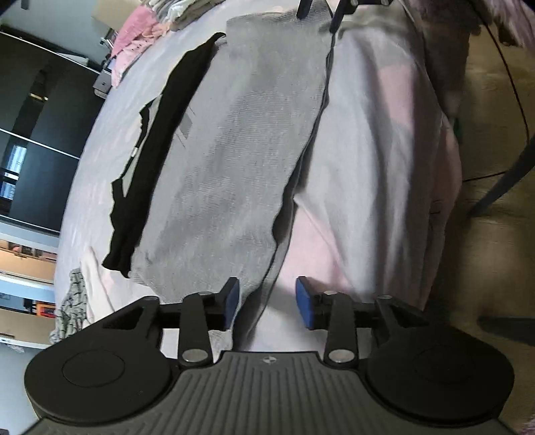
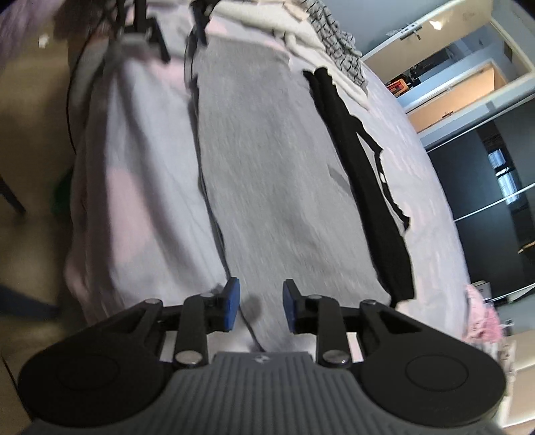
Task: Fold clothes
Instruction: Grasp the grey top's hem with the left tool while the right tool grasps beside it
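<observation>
A grey garment [image 1: 234, 150] lies flat and long on the pale lilac bed sheet [image 1: 378, 134], with a black part [image 1: 150, 160] along its far side. My left gripper [image 1: 267, 301] is open and empty, hovering over the garment's near corner. In the right wrist view the same grey garment [image 2: 277, 174] runs away from me, its black part [image 2: 371, 187] on the right. My right gripper [image 2: 257, 304] is open and empty above the garment's near end. Each gripper's black fingers show at the far end of the other's view [image 1: 321, 13] [image 2: 160, 30].
A pile of pink and pale clothes [image 1: 140, 36] lies on the bed past the garment. A striped grey cloth [image 2: 337, 40] lies at the other end. The bed edge drops to a beige floor [image 1: 495, 100]. Dark wardrobe doors [image 2: 501, 187] stand beyond the bed.
</observation>
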